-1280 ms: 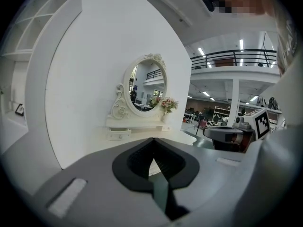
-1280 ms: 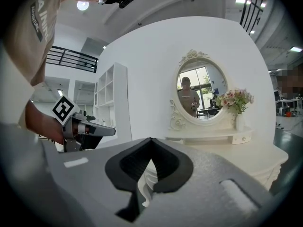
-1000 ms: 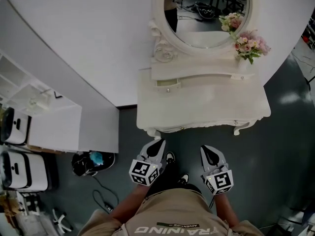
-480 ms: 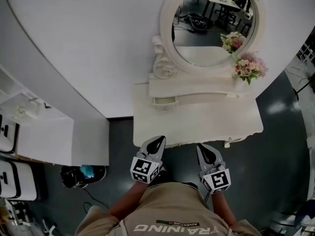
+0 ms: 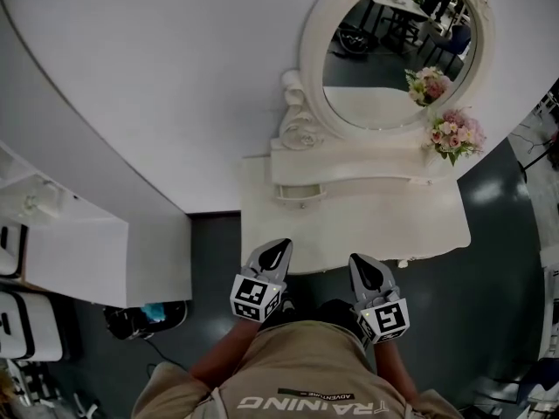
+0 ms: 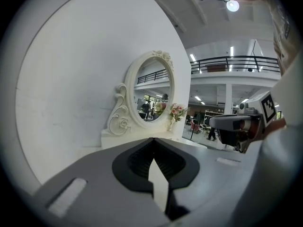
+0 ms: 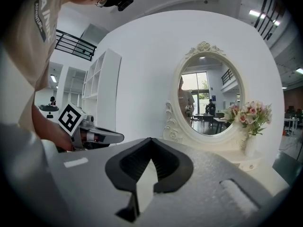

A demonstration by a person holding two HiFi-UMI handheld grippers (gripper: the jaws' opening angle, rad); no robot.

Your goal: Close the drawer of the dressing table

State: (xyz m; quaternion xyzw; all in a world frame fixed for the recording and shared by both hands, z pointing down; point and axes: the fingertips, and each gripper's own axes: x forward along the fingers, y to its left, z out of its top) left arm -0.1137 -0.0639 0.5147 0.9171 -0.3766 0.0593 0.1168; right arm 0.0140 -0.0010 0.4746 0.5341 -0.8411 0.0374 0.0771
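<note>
Closest in, beige shirt (image 5: 297,381) filling the bottom of the head view; just ahead, grey left gripper (image 5: 279,247) and grey right gripper (image 5: 361,262) held side by side, well apart, each with its marker cube nearest the body, both pointing at the ornate white dressing table (image 5: 367,230); left jaws clenched tip to tip, nothing between them; right jaws pressed together the same way, also empty; dark grey floor (image 5: 502,286) below and to the right; tips lying over the table's front edge as seen from above, touching nothing; farther on, across the bare tabletop, small white drawer with a round knob (image 5: 301,192) at the left end of the raised back shelf, standing slightly proud of the shelf front, neither gripper near it; behind, oval white-framed mirror (image 5: 397,55) with scrollwork at its left; pink flower bouquet (image 5: 454,135) at the shelf's right end; curved white wall (image 5: 157,85) at the back.
</note>
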